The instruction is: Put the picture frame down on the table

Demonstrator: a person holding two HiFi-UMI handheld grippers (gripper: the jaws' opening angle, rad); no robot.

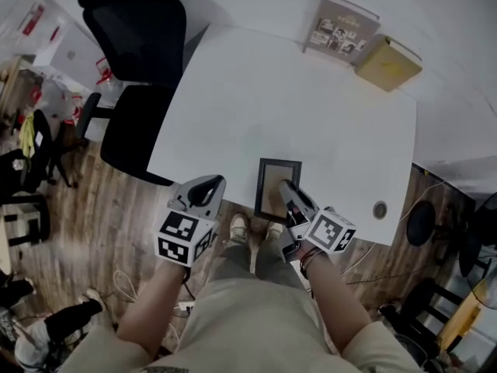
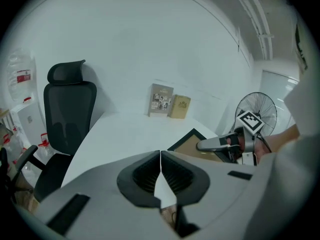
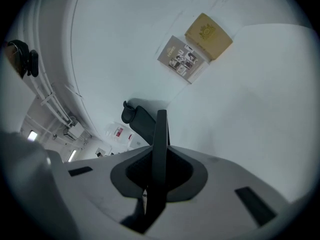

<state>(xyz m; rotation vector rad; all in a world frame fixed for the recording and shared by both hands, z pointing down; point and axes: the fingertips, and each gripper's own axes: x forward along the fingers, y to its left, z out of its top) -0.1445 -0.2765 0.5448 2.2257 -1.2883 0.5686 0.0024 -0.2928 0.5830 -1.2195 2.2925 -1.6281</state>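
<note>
One picture frame [image 1: 270, 183], two books [image 1: 340, 23]

The person is wearing beige trousers [image 1: 248, 301] and pale low shoes [image 1: 239, 226]. A dark band [image 1: 306, 260] is circling the right wrist.

The left gripper [image 1: 211, 183] and the right gripper [image 1: 285, 186] are each showing a smooth light grey moulded shell tapering to two jaws. Each is carrying a marker cube [image 1: 185, 236] with white faces bearing black square patterns. Inside the jaws, dark ribbed pads [image 2: 147, 173] are sitting in a black recess. Black rectangular insets [image 2: 70, 211] are marking the shell flanks.
</note>
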